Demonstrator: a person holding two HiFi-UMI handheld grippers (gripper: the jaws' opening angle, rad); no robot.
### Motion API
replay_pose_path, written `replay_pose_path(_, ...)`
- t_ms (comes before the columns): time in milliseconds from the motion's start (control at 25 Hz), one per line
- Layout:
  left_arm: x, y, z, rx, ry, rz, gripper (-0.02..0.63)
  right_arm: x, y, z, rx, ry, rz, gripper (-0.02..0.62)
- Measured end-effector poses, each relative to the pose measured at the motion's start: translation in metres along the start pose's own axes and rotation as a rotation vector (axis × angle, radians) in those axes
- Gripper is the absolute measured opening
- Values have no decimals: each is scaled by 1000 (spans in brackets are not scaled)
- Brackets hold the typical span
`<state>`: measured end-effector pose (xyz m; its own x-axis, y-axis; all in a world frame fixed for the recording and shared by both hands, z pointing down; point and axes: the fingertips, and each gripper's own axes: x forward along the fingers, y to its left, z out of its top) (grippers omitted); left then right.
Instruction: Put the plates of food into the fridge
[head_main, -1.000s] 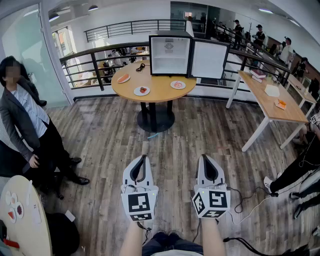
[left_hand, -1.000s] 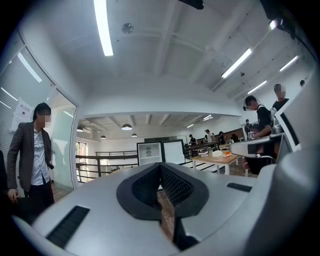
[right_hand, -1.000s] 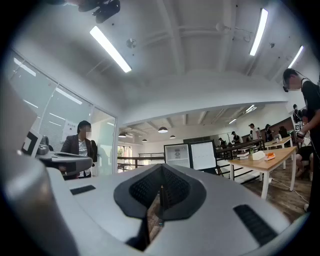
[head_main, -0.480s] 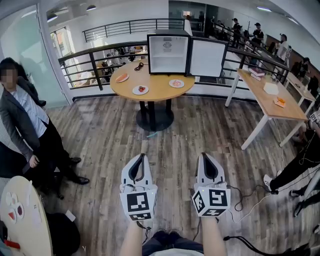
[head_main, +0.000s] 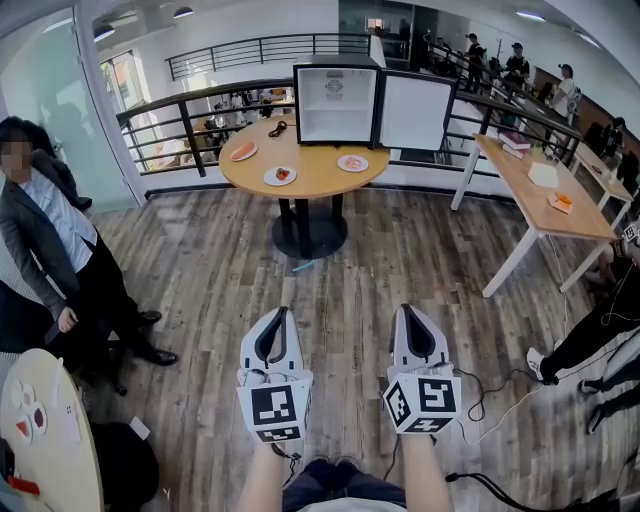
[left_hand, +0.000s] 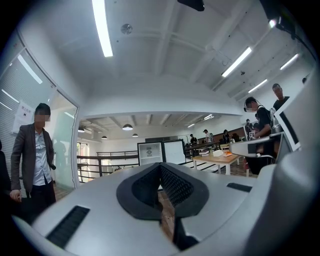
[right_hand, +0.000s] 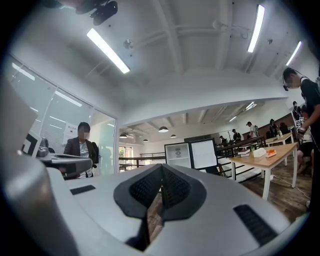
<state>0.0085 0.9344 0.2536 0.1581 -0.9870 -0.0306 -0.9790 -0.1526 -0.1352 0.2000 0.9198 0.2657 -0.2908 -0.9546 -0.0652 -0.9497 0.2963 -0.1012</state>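
Head view has my left gripper (head_main: 283, 313) and my right gripper (head_main: 405, 309) side by side low in front of me, both pointing forward over the wooden floor (head_main: 350, 270). The left gripper view shows that gripper's tips pressed together with nothing between them, and the right gripper view shows the same for the other: both clenched and empty. The plates are well apart from me, straight ahead on the round table (head_main: 300, 190). One plate with orange food (head_main: 243, 151) sits toward the table's left side. One plate with a red bit (head_main: 282, 177) is at the near edge, about in line with my left gripper. One plate with pinkish food (head_main: 352, 163) is to the right, on the side of my right gripper. Behind them, at the table's far edge, stands the fridge (head_main: 336, 100), its door (head_main: 413, 113) swung open to the right and its white inside facing me. So I judge the task has not begun. The whole move ahead is a walk forward, with left taking the near plate and right the pinkish one. Each plate then goes past the table's middle into the open box. A person in a dark jacket (head_main: 50, 240) stands off to my left, and a long table (head_main: 540, 200) lies off to my right, neither in my path.
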Motion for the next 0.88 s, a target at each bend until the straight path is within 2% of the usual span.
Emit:
replay_pose_path(560, -5, -12, -9, -11, 16, 44, 6, -7, -18, -10, -18, 27, 29, 12)
replay_pose_path(880, 22, -4, -20, -16, 31, 50, 6, 21, -20, -18, -11, 36, 41, 12)
